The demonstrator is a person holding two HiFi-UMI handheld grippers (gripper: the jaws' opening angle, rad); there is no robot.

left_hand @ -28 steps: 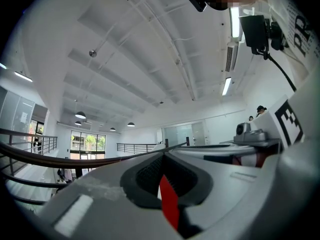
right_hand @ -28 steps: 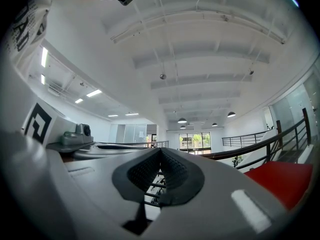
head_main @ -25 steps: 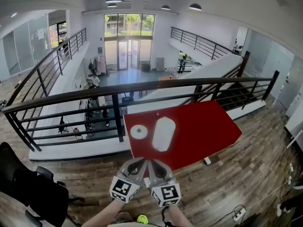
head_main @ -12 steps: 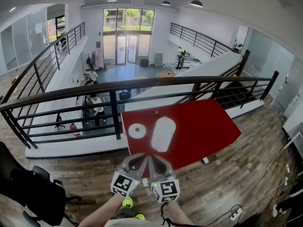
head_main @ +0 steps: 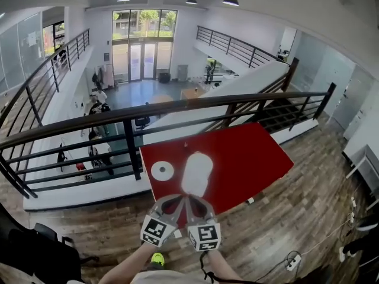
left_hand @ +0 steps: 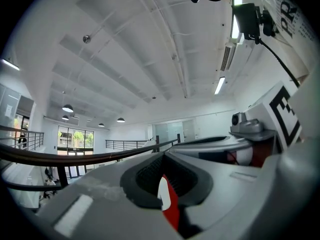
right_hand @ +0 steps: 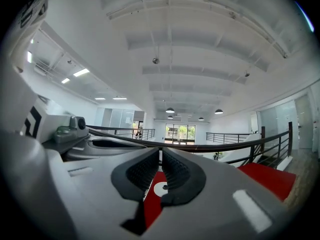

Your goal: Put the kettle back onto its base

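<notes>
A white kettle (head_main: 197, 174) lies on the red table (head_main: 249, 158), just right of its round white base (head_main: 162, 170). Both grippers hang side by side before the table's near edge, pointing level at it. My left gripper (head_main: 172, 203) looks shut, with nothing in it; in its own view only a thin slit of red and white shows at the left gripper (left_hand: 165, 196). My right gripper (head_main: 197, 204) has its jaws opening. In its own view a narrow gap stands at the right gripper (right_hand: 160, 176), with nothing in it, and the base (right_hand: 161, 188) shows through.
A black railing (head_main: 177, 107) runs right behind the table, with a drop to a lower floor beyond. Wooden floor (head_main: 284, 218) surrounds the table. A black chair (head_main: 35, 256) stands at the lower left. A power strip (head_main: 292, 262) lies on the floor at the lower right.
The table with kettle and base has drawn nearer and shifted a little left in the head view. Both grippers have advanced together to its near edge, still side by side.
</notes>
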